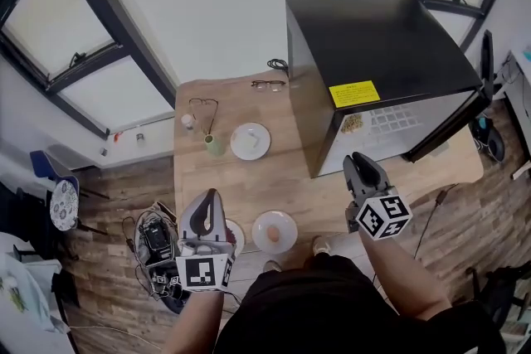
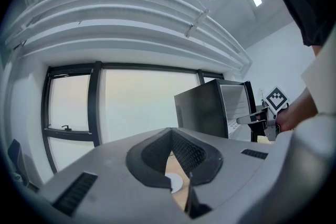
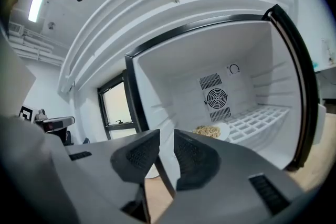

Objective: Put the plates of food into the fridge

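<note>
**Both grippers over the near edge, fridge open, jaws empty**

- Near plate [image 1: 275, 231], with a small rounded item on it, sits at the near edge of the bench [image 1: 249, 186]. It lies between the two grippers, just right of the left gripper [image 1: 207, 195] and lower than both.
- A second plate [image 1: 236, 236] at the same edge is mostly hidden behind the left gripper.
- Far plate [image 1: 250, 141] lies mid-bench toward the far edge, beside a green cup [image 1: 214, 145].
- Plate of pale food [image 3: 212, 131] is already on the wire shelf [image 3: 257, 118] inside the fridge [image 1: 373, 37], straight ahead of the right gripper [image 3: 167, 136].
- Fridge fills the far right corner of the bench, with its door [image 1: 448, 128] swung wide to the right. The bench is bare from the fridge's left side to the near edge.
- Left jaws: tips together, nothing between them.
- Right jaws: a narrow gap apart, gripping nothing, touching nothing.
</note>
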Motion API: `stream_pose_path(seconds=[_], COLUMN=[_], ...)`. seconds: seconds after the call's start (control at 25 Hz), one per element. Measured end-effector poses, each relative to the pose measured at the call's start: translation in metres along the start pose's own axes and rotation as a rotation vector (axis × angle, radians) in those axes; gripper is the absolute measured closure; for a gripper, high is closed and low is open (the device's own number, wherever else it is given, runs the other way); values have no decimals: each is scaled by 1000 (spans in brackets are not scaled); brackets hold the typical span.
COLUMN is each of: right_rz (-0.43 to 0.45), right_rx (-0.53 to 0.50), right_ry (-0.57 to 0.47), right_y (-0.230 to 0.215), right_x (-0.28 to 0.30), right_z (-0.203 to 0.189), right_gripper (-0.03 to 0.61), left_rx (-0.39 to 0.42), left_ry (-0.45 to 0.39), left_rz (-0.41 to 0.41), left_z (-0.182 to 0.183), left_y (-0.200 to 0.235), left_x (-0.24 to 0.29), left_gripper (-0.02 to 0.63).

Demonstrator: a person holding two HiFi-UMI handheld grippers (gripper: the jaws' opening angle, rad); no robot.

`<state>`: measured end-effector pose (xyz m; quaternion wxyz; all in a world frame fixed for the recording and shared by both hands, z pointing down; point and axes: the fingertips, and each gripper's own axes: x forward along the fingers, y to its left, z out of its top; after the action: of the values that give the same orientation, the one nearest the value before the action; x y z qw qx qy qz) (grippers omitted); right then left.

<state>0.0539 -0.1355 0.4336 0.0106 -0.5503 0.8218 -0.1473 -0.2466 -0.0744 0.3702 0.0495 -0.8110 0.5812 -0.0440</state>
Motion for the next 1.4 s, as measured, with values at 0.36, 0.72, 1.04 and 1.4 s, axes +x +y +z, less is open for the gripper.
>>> stream_pose_path(seconds=[0.36,0.72,1.04,1.4], right_rz=[53,109,18,-6], right_rx=[132,331,441,784], right_ry=[114,252,335,418], right_y=[51,94,104,113], right_x=[-40,-69,-80,-76], right_z=[-92,-198,-285,-360], right_gripper=[480,479,442,405], left_rx=[-55,-40,21,41], left_ry=[39,70,111,157], left_rz=[-86,-176,-178,-155], left_z=[-41,-60,-66,-75], left_y=[9,4,23,34], left_x=[-23,-37,-61,-82], left_gripper=[611,611,611,611])
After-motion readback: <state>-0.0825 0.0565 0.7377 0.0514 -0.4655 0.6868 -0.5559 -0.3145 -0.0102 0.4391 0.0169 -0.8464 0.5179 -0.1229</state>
